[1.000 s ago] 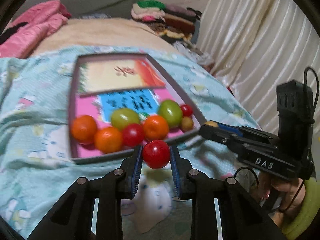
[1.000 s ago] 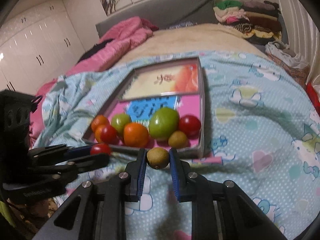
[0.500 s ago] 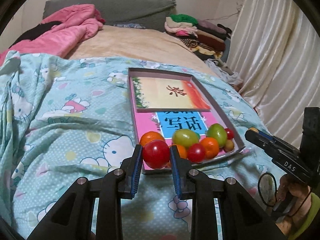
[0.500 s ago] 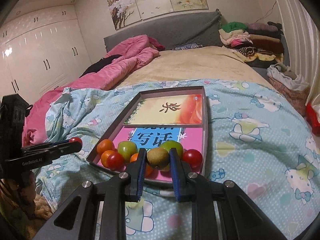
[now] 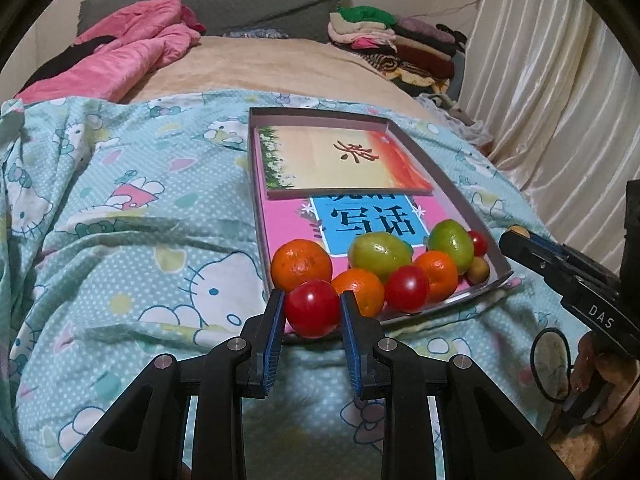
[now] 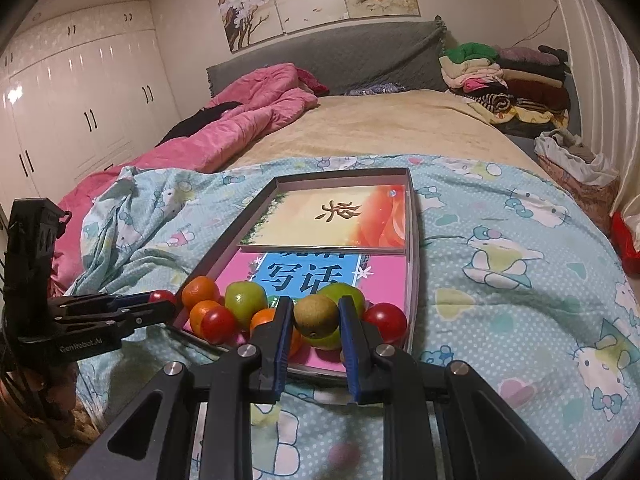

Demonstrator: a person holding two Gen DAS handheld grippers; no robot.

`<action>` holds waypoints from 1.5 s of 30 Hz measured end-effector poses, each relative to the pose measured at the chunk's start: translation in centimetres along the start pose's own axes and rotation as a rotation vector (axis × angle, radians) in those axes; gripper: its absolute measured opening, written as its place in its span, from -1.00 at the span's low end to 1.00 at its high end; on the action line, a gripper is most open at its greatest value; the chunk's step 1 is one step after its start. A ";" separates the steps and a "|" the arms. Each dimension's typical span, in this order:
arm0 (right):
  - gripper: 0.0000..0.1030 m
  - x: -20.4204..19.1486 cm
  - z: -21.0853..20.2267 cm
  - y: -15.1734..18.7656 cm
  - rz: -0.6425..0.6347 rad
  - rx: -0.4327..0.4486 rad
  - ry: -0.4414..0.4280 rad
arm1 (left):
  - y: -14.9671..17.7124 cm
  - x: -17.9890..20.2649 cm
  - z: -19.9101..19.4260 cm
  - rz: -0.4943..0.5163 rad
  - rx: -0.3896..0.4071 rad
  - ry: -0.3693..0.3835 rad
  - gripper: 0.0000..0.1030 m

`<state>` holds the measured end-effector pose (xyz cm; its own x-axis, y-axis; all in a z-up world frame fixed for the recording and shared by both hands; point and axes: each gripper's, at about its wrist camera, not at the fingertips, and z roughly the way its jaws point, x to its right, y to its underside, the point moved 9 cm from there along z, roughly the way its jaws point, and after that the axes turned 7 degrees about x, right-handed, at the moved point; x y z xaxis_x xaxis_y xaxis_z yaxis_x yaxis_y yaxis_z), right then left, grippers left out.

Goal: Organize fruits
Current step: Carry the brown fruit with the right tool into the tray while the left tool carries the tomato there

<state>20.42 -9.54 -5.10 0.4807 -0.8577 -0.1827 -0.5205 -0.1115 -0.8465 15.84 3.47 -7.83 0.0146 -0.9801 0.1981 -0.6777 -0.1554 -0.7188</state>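
Note:
My left gripper is shut on a red tomato, held above the near left corner of the shallow box tray. My right gripper is shut on a brown kiwi, held above the tray's near edge. In the tray's near end lie oranges, green fruits, a red tomato and a small kiwi. The right gripper also shows at the right of the left wrist view; the left gripper and its tomato show at the left of the right wrist view.
The tray rests on a blue cartoon-print blanket on a bed. Books fill the tray's far half. A pink duvet and folded clothes lie beyond. Curtains hang on the right, wardrobes on the left.
Both grippers lifted and pulled back from the tray's near edge with their fruits still held; the view has tilted up over the bed.

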 end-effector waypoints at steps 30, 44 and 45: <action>-0.55 -0.3 1.4 1.6 -0.066 -0.045 0.025 | 0.1 0.3 1.0 0.005 -0.006 -0.009 -0.46; -0.55 -2.0 2.1 2.5 -0.116 -0.072 -0.016 | 0.1 0.1 1.2 0.006 -0.003 -0.016 -0.46; -0.55 -2.2 2.1 2.5 -0.119 -0.070 -0.021 | 0.1 0.1 1.2 0.006 -0.003 -0.016 -0.46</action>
<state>19.52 -6.91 -7.87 0.5562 -0.8257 -0.0939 -0.5069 -0.2475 -0.8257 16.68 3.19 -8.69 0.0226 -0.9828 0.1834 -0.6799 -0.1495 -0.7179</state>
